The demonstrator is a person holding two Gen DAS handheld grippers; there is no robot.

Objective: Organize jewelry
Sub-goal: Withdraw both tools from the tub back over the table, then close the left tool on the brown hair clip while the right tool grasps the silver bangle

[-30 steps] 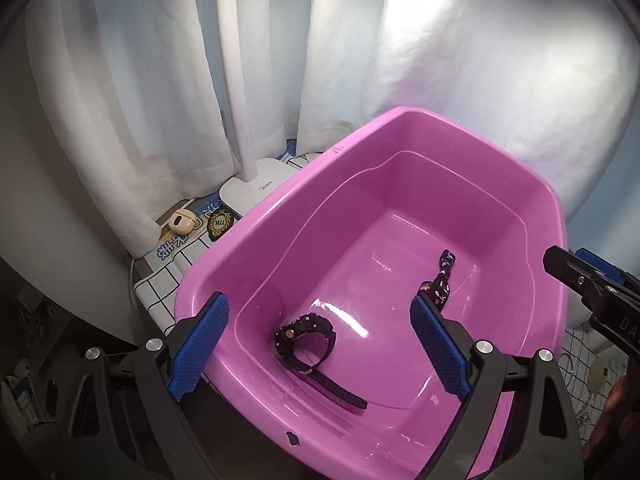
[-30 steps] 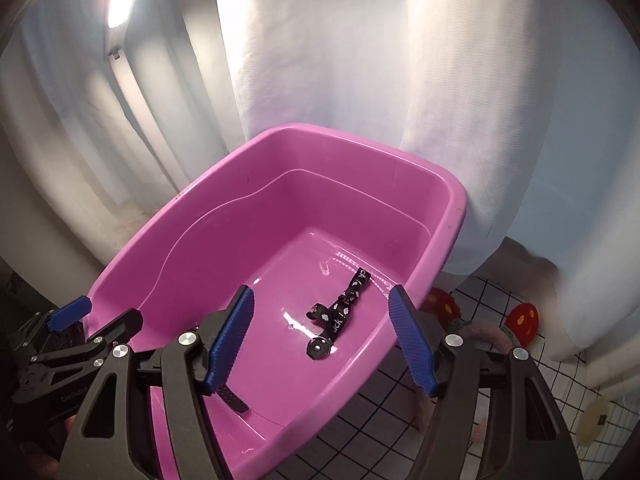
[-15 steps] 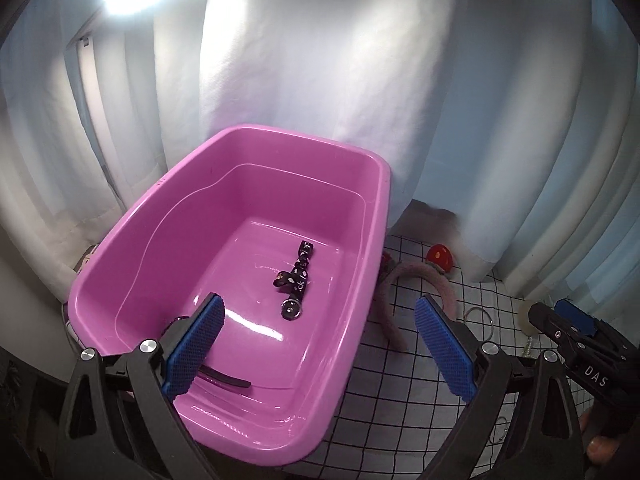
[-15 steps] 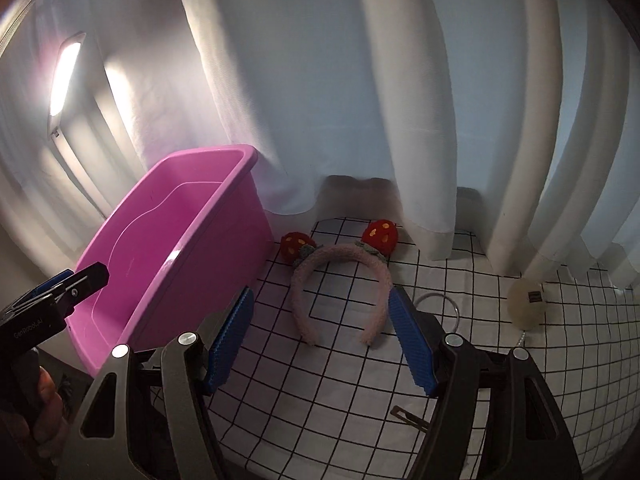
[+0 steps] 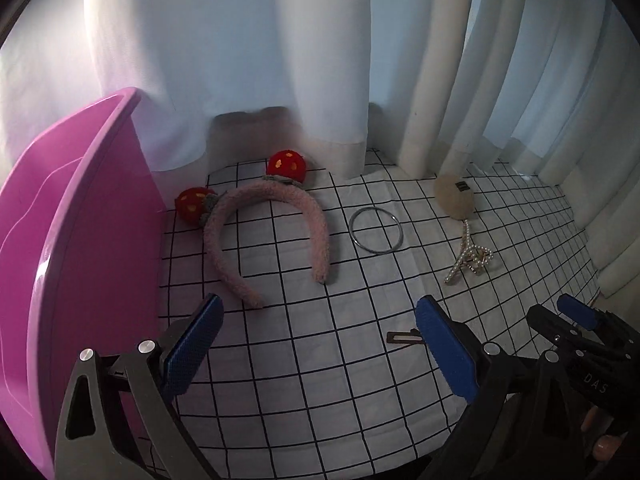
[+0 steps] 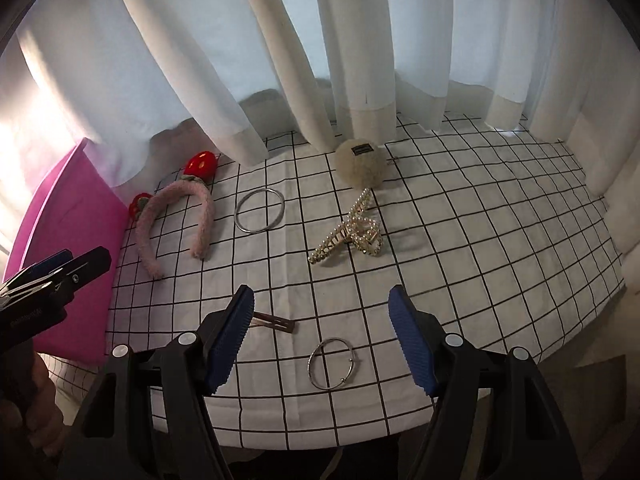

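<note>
A pink plastic tub (image 5: 80, 264) (image 6: 64, 216) stands at the left. On the checked cloth lie a pink fuzzy headband (image 5: 272, 236) (image 6: 176, 224) with red strawberry ears, a silver bangle (image 5: 375, 231) (image 6: 259, 210), a pearl hair claw (image 5: 469, 258) (image 6: 354, 236), a beige pompom (image 5: 454, 196) (image 6: 360, 162), a brown hair clip (image 5: 402, 337) (image 6: 274, 323) and a second silver bangle (image 6: 331, 363). My left gripper (image 5: 316, 344) is open and empty above the cloth beside the tub. My right gripper (image 6: 320, 332) is open and empty over the clip and near bangle.
White curtains (image 6: 320, 60) hang along the back and right of the table. The cloth's front edge (image 6: 320, 440) runs just below the grippers. Each gripper shows in the other's view, the right one (image 5: 580, 332) at right, the left one (image 6: 52, 276) at left.
Both grippers have swung right, away from over the pink tub, to above the checked cloth. The tub's inside with the dark watch and bracelet has left view. Both stayed open.
</note>
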